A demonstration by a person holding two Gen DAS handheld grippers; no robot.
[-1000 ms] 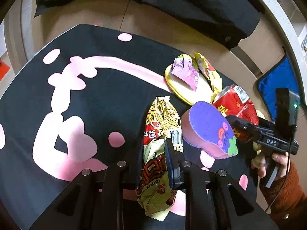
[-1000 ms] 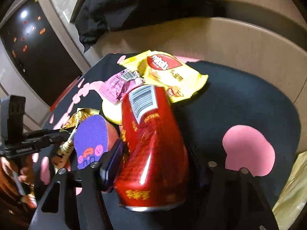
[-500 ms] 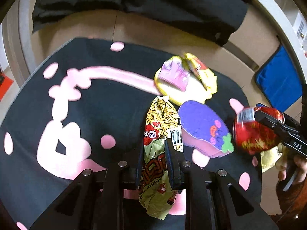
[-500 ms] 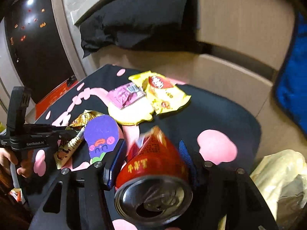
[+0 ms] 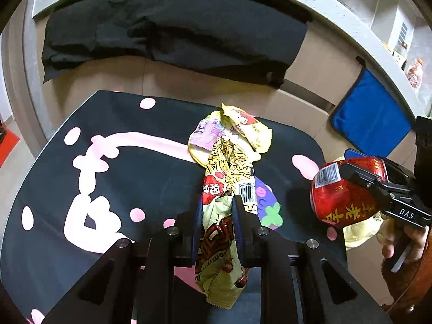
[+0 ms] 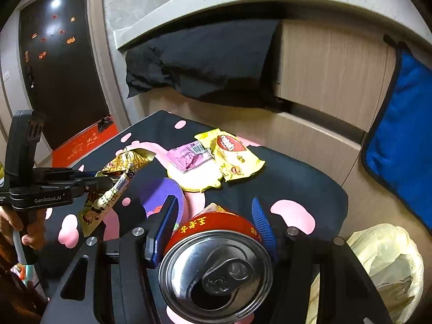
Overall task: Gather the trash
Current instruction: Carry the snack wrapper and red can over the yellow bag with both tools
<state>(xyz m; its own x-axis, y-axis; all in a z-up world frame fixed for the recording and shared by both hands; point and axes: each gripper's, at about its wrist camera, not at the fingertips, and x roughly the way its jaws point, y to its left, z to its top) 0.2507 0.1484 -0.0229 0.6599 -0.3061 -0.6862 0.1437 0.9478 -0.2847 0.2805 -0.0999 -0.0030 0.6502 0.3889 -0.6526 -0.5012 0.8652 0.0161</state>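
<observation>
My left tongs (image 5: 216,213) are pressed together on a crumpled yellow snack wrapper (image 5: 224,189), pinching it near its middle so that one end sticks out ahead of the tips and the other hangs back beneath them. My right tongs (image 6: 213,216) are clamped around a red drink can (image 6: 216,267), its opened top turned toward the camera; in the left wrist view the same can (image 5: 340,197) hangs in the air past the right edge of the black mat (image 5: 135,178) with pink shapes.

On the mat lie a pink wrapper (image 6: 189,156) resting on a pale yellow dish-like piece (image 6: 194,178), and a yellow snack packet (image 6: 232,159) just beside it, partly overlapping that piece. A purple foam shape (image 6: 162,194) with small coloured marks sits nearer to me, between the two tongs. A pale yellow plastic bag (image 6: 383,264) sits off the mat's right side, below the can. A black cloth (image 5: 172,32) hangs over the ledge behind, and a blue cloth (image 6: 402,140) hangs at the right.
</observation>
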